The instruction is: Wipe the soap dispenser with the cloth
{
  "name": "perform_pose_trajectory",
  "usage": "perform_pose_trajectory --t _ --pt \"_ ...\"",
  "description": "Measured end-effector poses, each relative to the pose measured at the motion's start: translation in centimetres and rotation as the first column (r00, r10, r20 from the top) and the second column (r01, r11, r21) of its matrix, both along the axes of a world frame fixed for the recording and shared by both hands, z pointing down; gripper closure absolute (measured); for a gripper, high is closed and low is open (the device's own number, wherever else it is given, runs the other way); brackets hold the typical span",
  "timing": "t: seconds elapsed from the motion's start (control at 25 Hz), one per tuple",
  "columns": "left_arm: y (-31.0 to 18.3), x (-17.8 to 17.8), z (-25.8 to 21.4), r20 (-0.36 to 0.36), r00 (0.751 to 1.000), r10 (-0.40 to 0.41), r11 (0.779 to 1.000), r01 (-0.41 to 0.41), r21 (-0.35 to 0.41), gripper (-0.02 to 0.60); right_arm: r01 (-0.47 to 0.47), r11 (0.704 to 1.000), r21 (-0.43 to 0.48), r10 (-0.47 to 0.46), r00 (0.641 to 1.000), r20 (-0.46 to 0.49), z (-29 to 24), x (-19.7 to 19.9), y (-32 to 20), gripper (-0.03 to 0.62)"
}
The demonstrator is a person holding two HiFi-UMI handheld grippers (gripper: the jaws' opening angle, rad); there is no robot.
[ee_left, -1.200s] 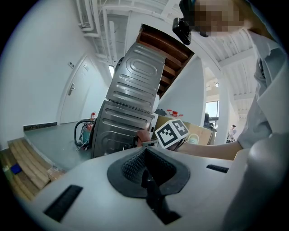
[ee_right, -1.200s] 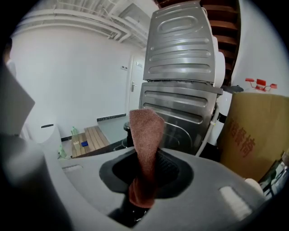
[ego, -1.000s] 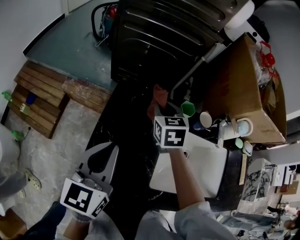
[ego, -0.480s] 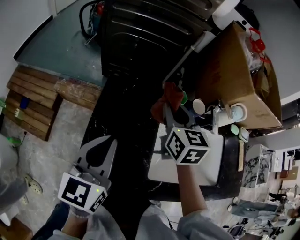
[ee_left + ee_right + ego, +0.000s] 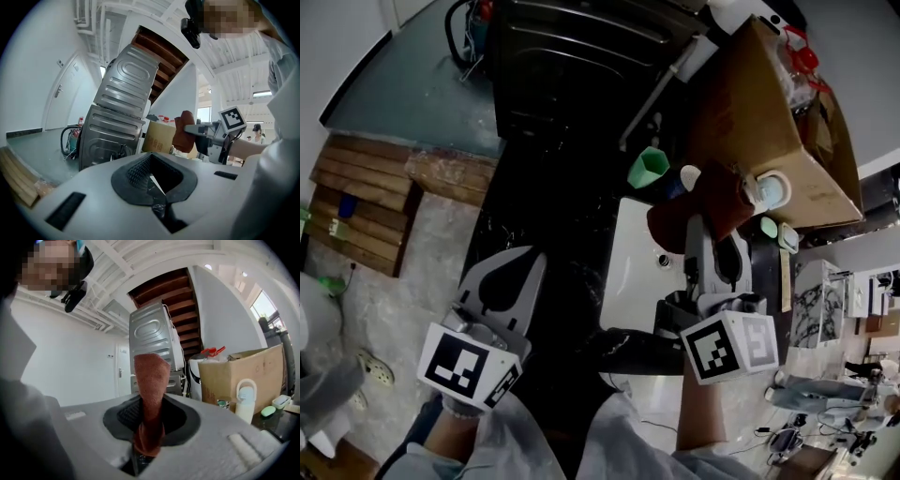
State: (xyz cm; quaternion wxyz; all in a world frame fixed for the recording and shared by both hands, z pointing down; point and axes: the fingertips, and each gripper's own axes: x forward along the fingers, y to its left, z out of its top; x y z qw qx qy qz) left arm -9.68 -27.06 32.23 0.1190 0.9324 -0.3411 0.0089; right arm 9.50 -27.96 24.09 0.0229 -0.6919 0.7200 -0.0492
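Observation:
The soap dispenser (image 5: 772, 191), white with a pale blue top, stands on the dark counter beside the cardboard box; it also shows in the right gripper view as a soap dispenser (image 5: 246, 400) at the right. My right gripper (image 5: 705, 246) is shut on a red-brown cloth (image 5: 701, 212), which hangs just left of the dispenser; whether they touch I cannot tell. The cloth (image 5: 150, 394) stands up between the jaws. My left gripper (image 5: 502, 286) is low at the left, shut with nothing in it, far from the dispenser. From the left gripper (image 5: 152, 180) the cloth (image 5: 184, 135) is visible.
A white sink (image 5: 635, 272) lies under the right gripper. A green cup (image 5: 649, 167) and a white cup (image 5: 689, 175) stand behind it. The cardboard box (image 5: 761, 112) rises at the right, a grey washing machine (image 5: 572, 66) at the back. Wooden planks (image 5: 366, 211) lie on the floor.
The right gripper has carried the cloth rightward, from near the green cup across the sink to beside the soap dispenser. The left gripper has barely moved.

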Motion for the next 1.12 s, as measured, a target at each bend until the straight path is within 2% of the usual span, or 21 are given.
perform_pose_trajectory --t 0.28,0.68,1.12 --pt "2.4 1.6 -1.5 0.013 1.0 0.013 1.0 -0.014 0.028 0.578 -0.036 0.998 0.045 0.037 0.999 -0.011 -1.2 1.9 4.3 0.516" --pt "7.5 5.5 -2.4 0.006 1.0 0.003 0.999 -0.003 0.032 0.578 -0.088 0.996 0.027 0.088 0.996 -0.012 -0.2 7.1 12.0 0.516" --pt "14.3 10.1 -3.6 -0.004 1.0 0.01 0.999 -0.01 0.049 0.578 -0.094 0.995 0.025 0.094 0.995 -0.019 0.1 11.5 20.9 0.516"
